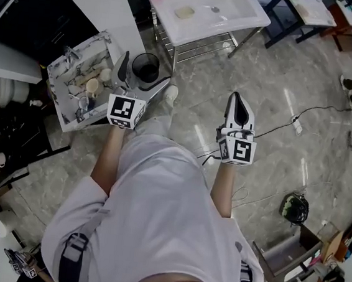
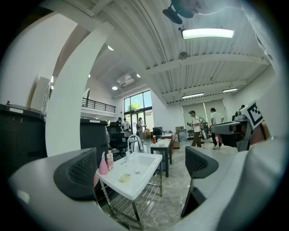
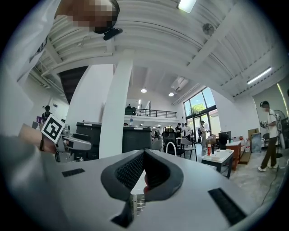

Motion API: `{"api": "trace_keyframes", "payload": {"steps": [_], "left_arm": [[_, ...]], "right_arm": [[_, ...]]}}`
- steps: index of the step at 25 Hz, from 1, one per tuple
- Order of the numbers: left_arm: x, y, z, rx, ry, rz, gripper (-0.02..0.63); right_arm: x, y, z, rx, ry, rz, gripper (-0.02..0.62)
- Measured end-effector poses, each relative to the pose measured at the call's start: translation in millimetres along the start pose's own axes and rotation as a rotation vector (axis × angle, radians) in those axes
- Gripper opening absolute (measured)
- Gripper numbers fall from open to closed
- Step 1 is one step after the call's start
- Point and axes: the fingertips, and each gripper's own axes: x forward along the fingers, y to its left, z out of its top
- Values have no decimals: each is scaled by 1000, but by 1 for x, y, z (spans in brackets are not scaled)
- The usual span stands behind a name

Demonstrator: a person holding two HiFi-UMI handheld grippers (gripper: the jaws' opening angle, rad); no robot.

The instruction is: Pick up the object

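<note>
Grey-jawed left gripper (image 2: 140, 168) gapes wide and empty near the cluttered box (image 1: 79, 51) at left, right gripper (image 3: 143, 169) pinched shut on nothing; which object is unclear, so reaching down likely comes next.

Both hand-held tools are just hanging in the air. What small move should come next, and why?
Probably step closer to the white basin on its metal stand and lower the left tool toward it: that tool's jaws stand wide apart, empty, with the basin well ahead, while the right tool is shut.
</note>
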Motion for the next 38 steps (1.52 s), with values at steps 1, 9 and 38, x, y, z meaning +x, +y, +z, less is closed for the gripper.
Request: {"api": "trace_keyframes", "payload": {"steps": [1,9,38], "left_arm": [[17,6,-2,-4,2,-6,591],[165,62,-26,-50,38,-63,591],[443,132,-263,0,599,-321,589]], "right_arm": [[11,-5,-2,-2,8,-3,2],[128,-41,-22,-7,90,-11,2],[297,-124,-62,50,256,4,2]]}}
